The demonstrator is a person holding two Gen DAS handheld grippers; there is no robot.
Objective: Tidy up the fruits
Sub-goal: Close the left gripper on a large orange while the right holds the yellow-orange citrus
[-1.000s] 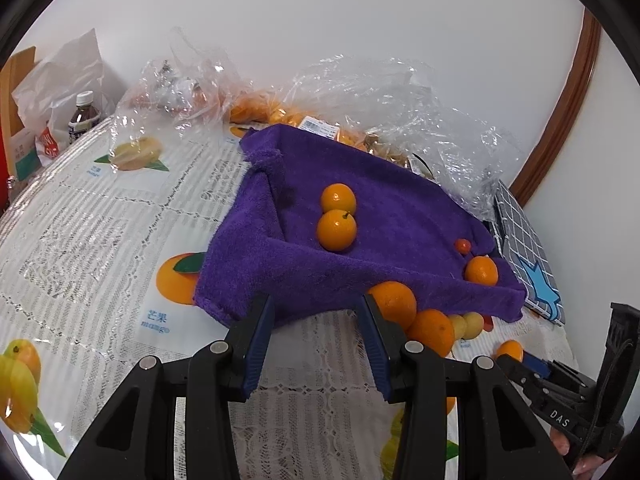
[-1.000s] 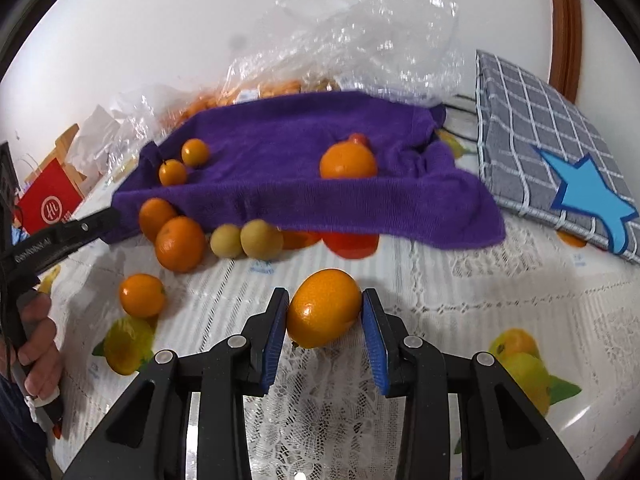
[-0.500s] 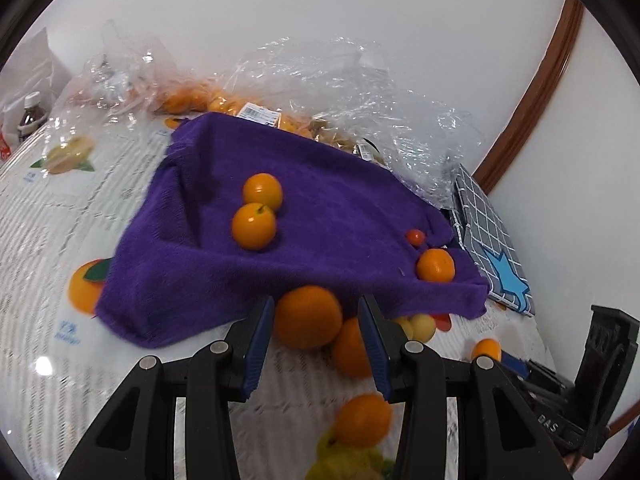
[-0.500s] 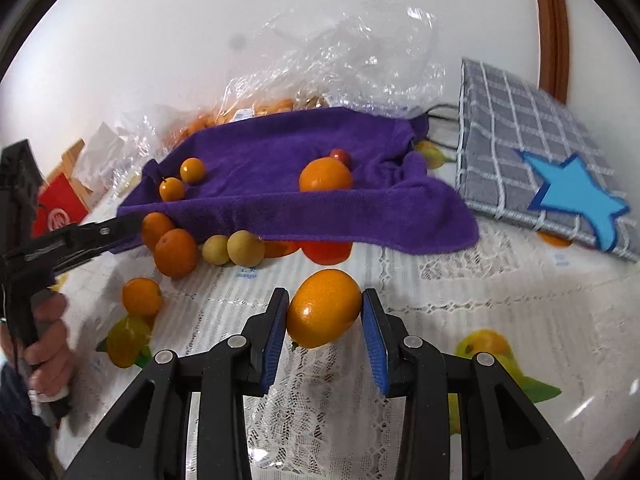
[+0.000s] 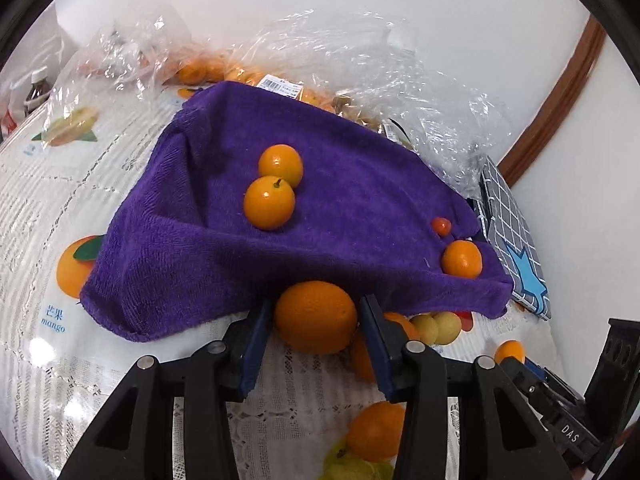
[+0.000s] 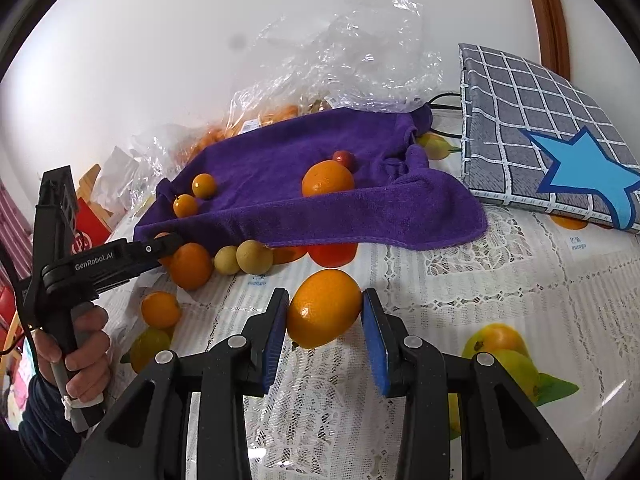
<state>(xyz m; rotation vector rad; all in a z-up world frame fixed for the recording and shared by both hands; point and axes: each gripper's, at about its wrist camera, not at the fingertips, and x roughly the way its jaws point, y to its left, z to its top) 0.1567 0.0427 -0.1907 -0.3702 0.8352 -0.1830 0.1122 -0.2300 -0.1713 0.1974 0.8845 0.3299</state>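
A purple cloth (image 5: 340, 200) lies rumpled on the fruit-print tablecloth, with two small oranges (image 5: 269, 202) side by side on it. A third orange (image 5: 461, 258) and a cherry tomato (image 5: 441, 225) lie near its right end. At the cloth's near edge an orange (image 5: 316, 316) rests between the jaws of my left gripper (image 5: 316, 320). The blue pads stand close on either side of it and do not visibly squeeze it. My right gripper (image 6: 324, 312) is shut on another orange (image 6: 324, 308), held just above the tablecloth. More oranges (image 6: 192, 266) and yellow-green fruits (image 6: 254, 256) lie along the cloth's edge.
Crumpled clear plastic bags (image 5: 360, 72) with oranges sit behind the cloth by the wall. A grey checked pad with a blue star (image 6: 540, 140) lies to the right. A bottle (image 5: 36, 88) and a red box (image 6: 86, 236) stand at the far left. A hand (image 6: 86, 344) grips the left tool's handle.
My left gripper has moved in towards the cloth's near edge, and the orange that lay ahead now sits between its jaws. The right gripper keeps its orange, drifting slightly.
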